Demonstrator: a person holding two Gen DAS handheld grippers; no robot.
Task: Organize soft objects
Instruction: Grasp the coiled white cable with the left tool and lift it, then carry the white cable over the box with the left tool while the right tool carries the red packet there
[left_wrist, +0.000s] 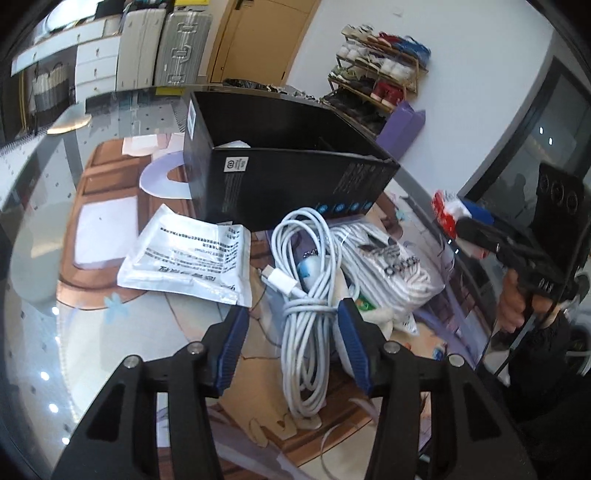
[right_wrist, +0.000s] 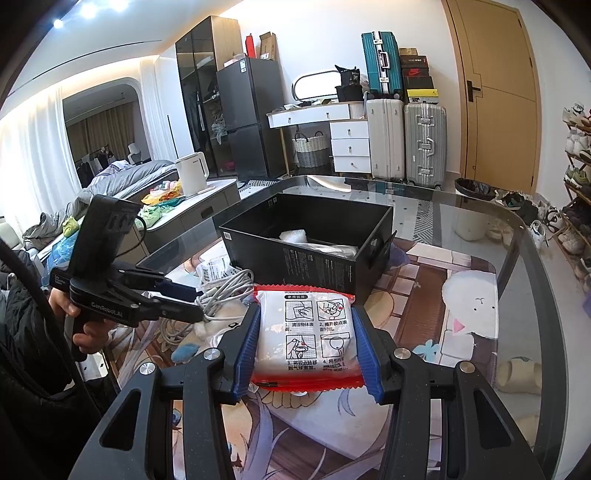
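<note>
Right claw (right_wrist: 304, 345) clamped on red-edged packet (right_wrist: 304, 332), near black box (right_wrist: 306, 240). Left claw (left_wrist: 291, 332) parted round white cable coil (left_wrist: 304, 295), pads not pressing. Few items boxed; cable, pouch (left_wrist: 188, 254), bagged stuff (left_wrist: 391, 266) left on bench (right_wrist: 461, 295).

"GenRobot.AI" stands on the left gripper (right_wrist: 199, 312). Beside it, the red-edged packet (right_wrist: 306, 338) bears numbered steps 1 to 4.

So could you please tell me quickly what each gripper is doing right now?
Left gripper: open, jaws around the coiled white cable, not clamping it.
Right gripper: shut on the red-edged white packet.
</note>
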